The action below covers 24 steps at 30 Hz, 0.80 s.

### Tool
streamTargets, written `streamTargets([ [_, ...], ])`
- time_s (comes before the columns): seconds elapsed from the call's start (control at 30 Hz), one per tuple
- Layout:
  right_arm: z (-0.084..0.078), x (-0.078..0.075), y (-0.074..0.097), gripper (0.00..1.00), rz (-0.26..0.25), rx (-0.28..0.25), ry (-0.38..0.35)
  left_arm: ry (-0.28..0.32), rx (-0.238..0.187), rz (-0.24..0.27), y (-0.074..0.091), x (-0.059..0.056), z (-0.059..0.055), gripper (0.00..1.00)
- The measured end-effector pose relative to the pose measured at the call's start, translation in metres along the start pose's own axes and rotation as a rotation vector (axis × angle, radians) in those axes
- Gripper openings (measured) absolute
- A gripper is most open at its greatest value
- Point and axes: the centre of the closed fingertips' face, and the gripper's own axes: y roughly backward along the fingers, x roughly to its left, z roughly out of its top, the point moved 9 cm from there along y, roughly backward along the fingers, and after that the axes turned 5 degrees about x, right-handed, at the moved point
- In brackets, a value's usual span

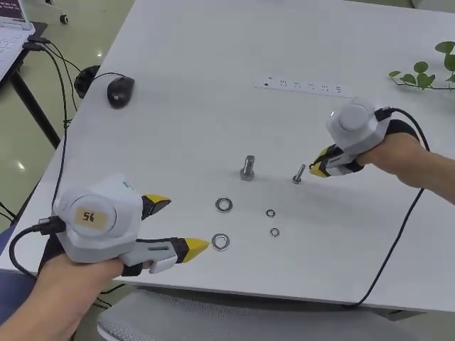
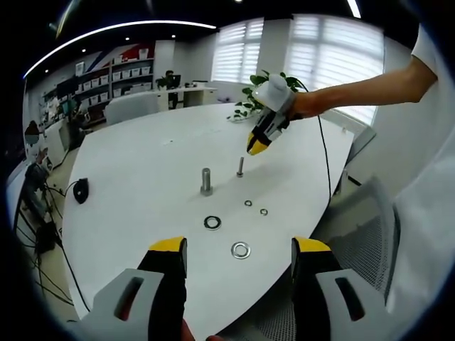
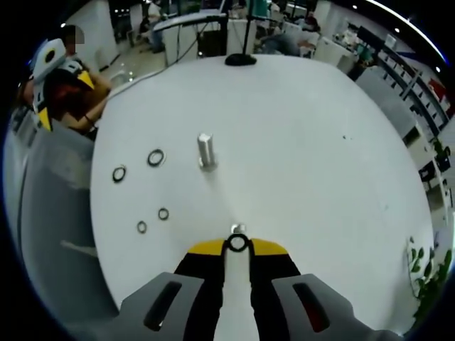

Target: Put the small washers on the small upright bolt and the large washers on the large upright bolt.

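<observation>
Your left gripper point(image 1: 183, 223) is nearest you at the bench point(image 1: 178, 57) edge. Its round cap is labelled "56", and its jaws are spread wide, holding nothing. Just past its tips a large washer point(image 1: 220, 241) lies flat, with a second large washer point(image 1: 224, 205) a little farther on. To their right, two small washers point(image 1: 270, 213) lie near each other. Beyond them the large bolt point(image 1: 247, 168) stands upright, with the small bolt point(image 1: 298, 174) beside it. Your right gripper point(image 1: 316, 170) hovers just beside the small bolt's top, its jaws narrow and pinching a third small washer point(image 3: 237, 243). Farthest away lies a power strip point(image 1: 302, 86), its markings too small to read.
</observation>
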Motion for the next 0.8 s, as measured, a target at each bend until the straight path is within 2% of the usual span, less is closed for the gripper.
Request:
streamTargets([
  [0.3,0.012,-0.003,-0.010,0.13,0.018,0.015,0.024,0.001,0.001,0.002,0.000,-0.001,0.001,0.59],
  [0.43,0.013,-0.001,-0.013,0.13,0.022,0.030,0.041,0.005,0.004,0.004,0.000,-0.001,-0.001,0.59],
  [0.53,0.011,-0.008,-0.017,0.13,0.026,0.037,0.045,0.004,0.007,0.007,0.001,0.000,-0.002,0.59],
  [0.8,0.008,-0.008,-0.020,0.13,0.034,0.051,0.053,0.008,0.003,0.011,0.001,0.001,-0.001,0.59],
])
